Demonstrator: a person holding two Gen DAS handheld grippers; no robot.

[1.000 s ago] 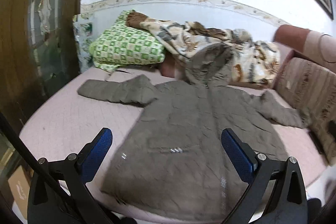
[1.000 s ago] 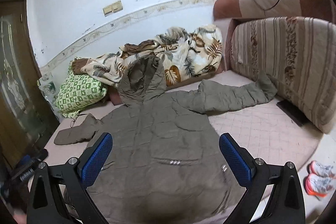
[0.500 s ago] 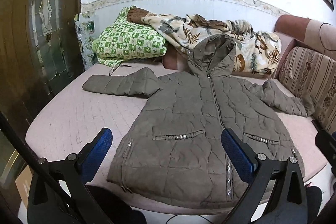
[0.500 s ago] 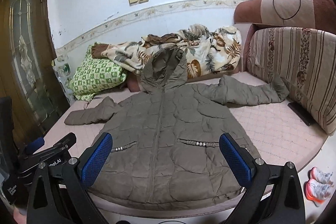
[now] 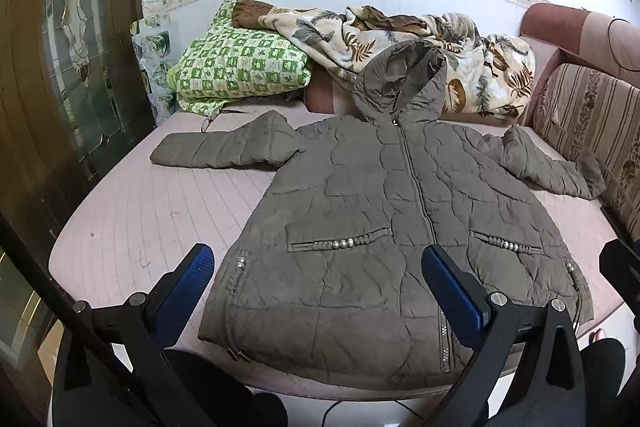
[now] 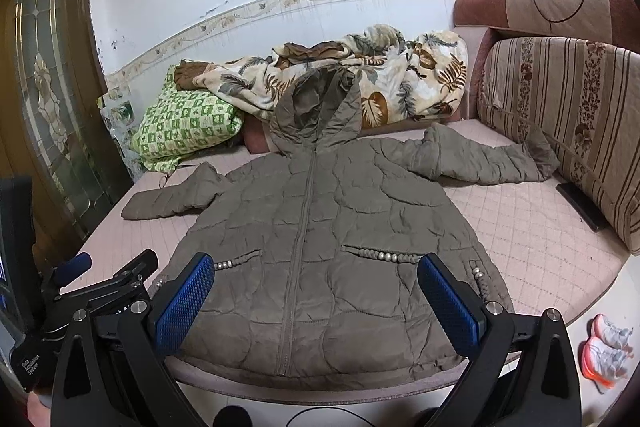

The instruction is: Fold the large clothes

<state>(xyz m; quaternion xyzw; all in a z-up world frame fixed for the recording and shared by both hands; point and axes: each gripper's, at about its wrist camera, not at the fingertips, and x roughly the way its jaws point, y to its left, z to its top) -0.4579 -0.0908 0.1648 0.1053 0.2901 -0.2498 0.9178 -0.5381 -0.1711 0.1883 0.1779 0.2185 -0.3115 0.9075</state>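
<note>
A large olive-brown quilted hooded jacket lies flat and zipped on the pink mattress, front up, sleeves spread to both sides, hood toward the wall. It also shows in the right wrist view. My left gripper is open and empty, held back above the jacket's hem. My right gripper is open and empty, also above the hem. The left gripper shows at the lower left of the right wrist view.
A green checked pillow and a leaf-print blanket lie at the far end. A striped cushion lines the right side, with a dark flat object beside it. Shoes sit on the floor. A glass-panelled door stands left.
Both grippers have pulled back and steadied; the views shifted from blurred and close to a wider, level look at the whole jacket. The jacket itself has not moved.
</note>
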